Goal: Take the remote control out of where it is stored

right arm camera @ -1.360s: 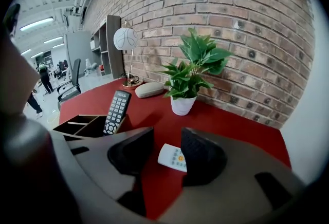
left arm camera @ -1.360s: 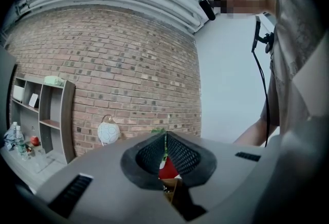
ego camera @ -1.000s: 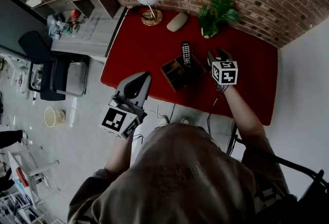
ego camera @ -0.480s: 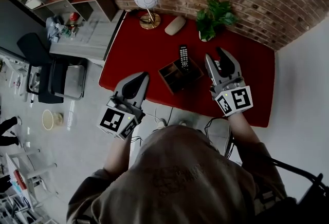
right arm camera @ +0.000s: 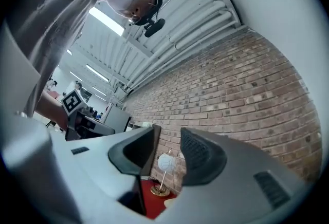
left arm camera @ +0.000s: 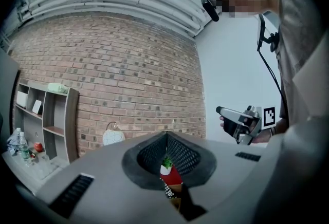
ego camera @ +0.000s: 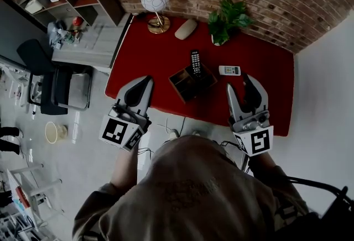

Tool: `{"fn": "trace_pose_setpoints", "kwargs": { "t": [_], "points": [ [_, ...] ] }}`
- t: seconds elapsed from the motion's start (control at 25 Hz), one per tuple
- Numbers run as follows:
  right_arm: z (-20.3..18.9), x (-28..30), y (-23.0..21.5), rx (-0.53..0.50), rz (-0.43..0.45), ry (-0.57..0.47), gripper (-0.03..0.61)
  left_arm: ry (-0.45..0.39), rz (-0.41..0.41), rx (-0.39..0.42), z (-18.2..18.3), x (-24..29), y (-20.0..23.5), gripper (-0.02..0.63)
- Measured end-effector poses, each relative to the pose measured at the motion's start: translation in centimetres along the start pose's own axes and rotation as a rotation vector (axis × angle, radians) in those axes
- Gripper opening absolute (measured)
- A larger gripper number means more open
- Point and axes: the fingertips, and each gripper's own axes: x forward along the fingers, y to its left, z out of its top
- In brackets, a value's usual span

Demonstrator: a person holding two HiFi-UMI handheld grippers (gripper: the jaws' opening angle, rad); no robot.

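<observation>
White remote control (ego camera: pixel 229 70) lies flat on the red bench (ego camera: pixel 160 52), beside the brown wooden box (ego camera: pixel 185 80) holding a black remote (ego camera: pixel 195 62). Right gripper (ego camera: pixel 238 83) fingers stand apart, empty; left gripper (ego camera: pixel 145 80) fingers pressed together, nothing held.

Loose remote (ego camera: pixel 229 70) on table (ego camera: pixel 148 57), right of box (ego camera: pixel 182 84).

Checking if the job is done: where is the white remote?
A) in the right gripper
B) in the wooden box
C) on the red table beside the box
C: the white remote lies on the red table, apart from the wooden box; the right gripper is empty.
</observation>
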Motion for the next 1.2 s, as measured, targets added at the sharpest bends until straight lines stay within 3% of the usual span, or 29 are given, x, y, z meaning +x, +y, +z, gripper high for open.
{"fn": "trace_pose_setpoints", "kwargs": {
  "t": [0.32, 0.44, 0.68, 0.92, 1.2],
  "points": [
    [-1.0, -1.5, -0.5, 0.028, -0.038, 0.045, 0.16, 0.011, 0.011, 0.017, -0.1, -0.3, 0.5, 0.011],
    [-1.1, -1.8, -1.3, 0.03, -0.073, 0.049, 0.078, 0.015, 0.015, 0.019, 0.1, -0.2, 0.3, 0.011],
    [-1.2, -2.0, -1.6, 0.032, -0.091, 0.059, 0.019, -0.006, -0.006, 0.035, 0.4, -0.3, -0.3, 0.011],
    [-1.1, -1.8, -1.3, 0.044, -0.078, 0.063, 0.012, 0.009, -0.005, 0.027, 0.1, -0.6, -0.3, 0.011],
    [-1.1, -1.9, -1.0, 0.055, -0.067, 0.067, 0.012, -0.049, -0.012, 0.07, 1.4, -0.5, -0.9, 0.011]
  ]
}}
